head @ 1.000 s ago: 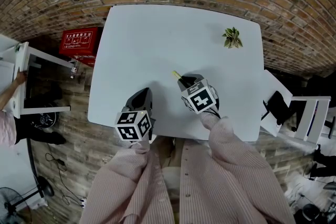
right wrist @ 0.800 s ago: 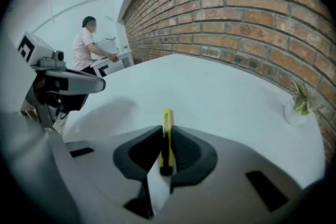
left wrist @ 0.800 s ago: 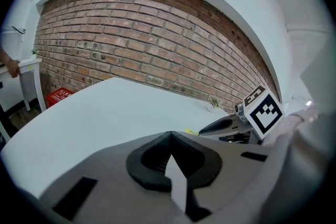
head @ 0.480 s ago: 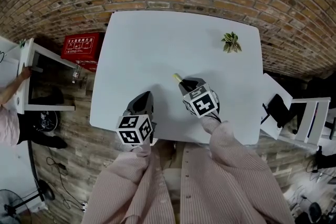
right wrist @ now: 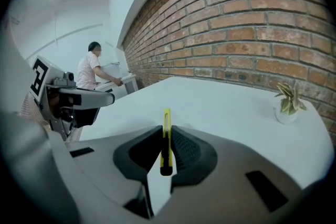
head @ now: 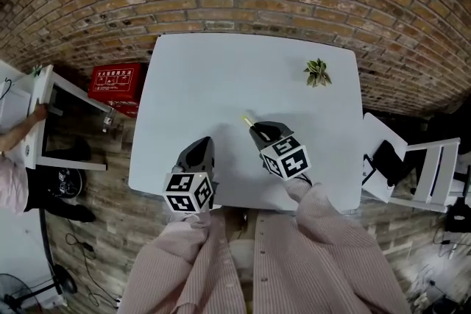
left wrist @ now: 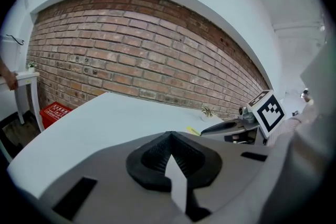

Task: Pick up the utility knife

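Your right gripper (right wrist: pixel 167 128) is clamped on the yellow utility knife (right wrist: pixel 166 147) over the white table (right wrist: pixel 226 107); the head view shows only its tip. Your left gripper (left wrist: pixel 169 138) has jaws together, empty.

No text legible. White print is seen on red box (head: pixel 116 79) left of table (head: pixel 221 70), too small to be read. Only b/w square codes, no letters or nos., are carried by left cube (head: pixel 189 192) and right cube (head: pixel 285 157) at table's near edge.
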Demonstrator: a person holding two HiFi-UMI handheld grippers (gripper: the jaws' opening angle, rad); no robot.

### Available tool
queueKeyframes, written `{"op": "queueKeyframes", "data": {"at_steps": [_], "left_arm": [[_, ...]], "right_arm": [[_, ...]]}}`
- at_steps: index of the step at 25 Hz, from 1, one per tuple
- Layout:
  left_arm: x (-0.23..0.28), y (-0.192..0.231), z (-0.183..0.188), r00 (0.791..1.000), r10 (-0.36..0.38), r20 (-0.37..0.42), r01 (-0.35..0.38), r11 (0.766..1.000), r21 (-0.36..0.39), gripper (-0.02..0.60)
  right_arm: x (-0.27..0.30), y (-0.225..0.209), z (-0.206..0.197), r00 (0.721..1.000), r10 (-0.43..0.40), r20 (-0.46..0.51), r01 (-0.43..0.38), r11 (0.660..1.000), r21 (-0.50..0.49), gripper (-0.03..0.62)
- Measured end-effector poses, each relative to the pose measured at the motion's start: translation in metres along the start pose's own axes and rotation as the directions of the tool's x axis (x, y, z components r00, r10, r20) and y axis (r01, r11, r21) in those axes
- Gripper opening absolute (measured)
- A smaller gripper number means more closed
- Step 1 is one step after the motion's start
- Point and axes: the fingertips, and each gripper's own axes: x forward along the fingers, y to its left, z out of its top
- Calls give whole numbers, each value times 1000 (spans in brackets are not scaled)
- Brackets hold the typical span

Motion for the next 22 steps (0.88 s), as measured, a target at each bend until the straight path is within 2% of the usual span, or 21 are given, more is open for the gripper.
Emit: {"op": "queueKeyframes", "data": {"at_steps": [4, 11, 19, 22], "left_arm": [[-3, -2, 10, 1000, -9, 27, 9, 1000, 21, -8], [-11, -7, 27, 996, -19, 83, 15, 999, 47, -8], [-21, -16, 48, 987, -40, 157, 29, 997, 70, -8], [-25, -19, 61, 980, -49, 191, 34, 996, 83, -8]], "right_arm": [[-12, 1, 9, 997, 11, 74, -15, 998, 56, 54], [-35, 6, 28, 980, 19, 196, -39, 995, 96, 54], [-63, 11, 52, 948, 12, 318, -58, 989, 136, 54], [-75, 12, 65, 927, 5, 374, -66, 987, 150, 54]]}}
